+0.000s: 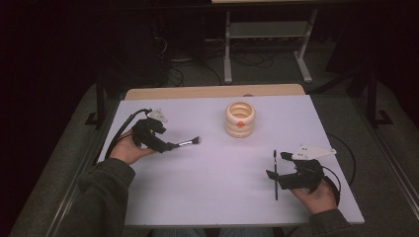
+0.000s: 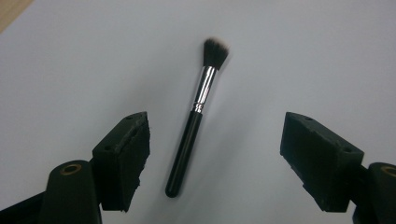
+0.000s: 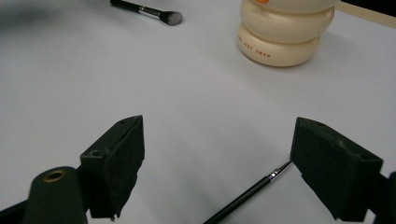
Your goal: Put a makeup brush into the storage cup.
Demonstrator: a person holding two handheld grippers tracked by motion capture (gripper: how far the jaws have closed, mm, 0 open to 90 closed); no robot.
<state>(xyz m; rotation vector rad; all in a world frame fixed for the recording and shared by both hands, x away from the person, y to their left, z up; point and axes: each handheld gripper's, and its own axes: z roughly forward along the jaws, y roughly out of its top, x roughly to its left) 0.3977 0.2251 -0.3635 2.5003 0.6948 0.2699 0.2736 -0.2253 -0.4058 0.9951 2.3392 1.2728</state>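
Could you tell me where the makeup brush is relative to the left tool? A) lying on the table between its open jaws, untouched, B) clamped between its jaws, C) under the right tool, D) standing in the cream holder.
A: the brush lies flat on the table, clear of both jaws of the left tool.

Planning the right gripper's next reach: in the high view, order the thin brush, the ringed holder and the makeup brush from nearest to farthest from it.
1. Thin brush, on the table just left of the right gripper.
2. Ringed holder, farther back.
3. Makeup brush, far left by the left gripper.
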